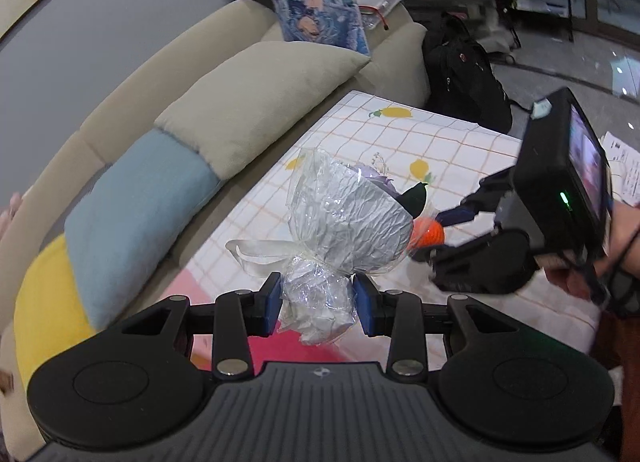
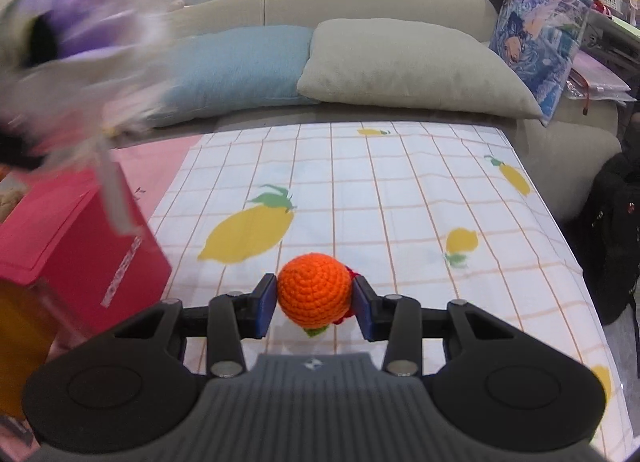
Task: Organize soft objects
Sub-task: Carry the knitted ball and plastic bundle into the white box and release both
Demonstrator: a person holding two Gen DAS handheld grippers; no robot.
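Note:
My left gripper (image 1: 317,299) is shut on the stem of a wrapped bouquet (image 1: 348,217), silver paper under clear film with a white ribbon, held above the table. The bouquet shows blurred, with purple flowers, at the upper left of the right wrist view (image 2: 80,29). My right gripper (image 2: 315,299) is shut on an orange crocheted ball (image 2: 314,288) with red and green bits under it, just above the lemon-print tablecloth (image 2: 400,201). In the left wrist view the right gripper (image 1: 436,234) holds the ball (image 1: 429,233) right behind the bouquet.
A red box (image 2: 92,258) stands at the table's left. A beige sofa (image 2: 376,5) runs behind with blue (image 2: 240,61), beige (image 2: 408,65) and printed (image 2: 536,41) cushions, and a yellow one (image 1: 44,314). A black backpack (image 1: 464,73) sits on the floor by the table's far end.

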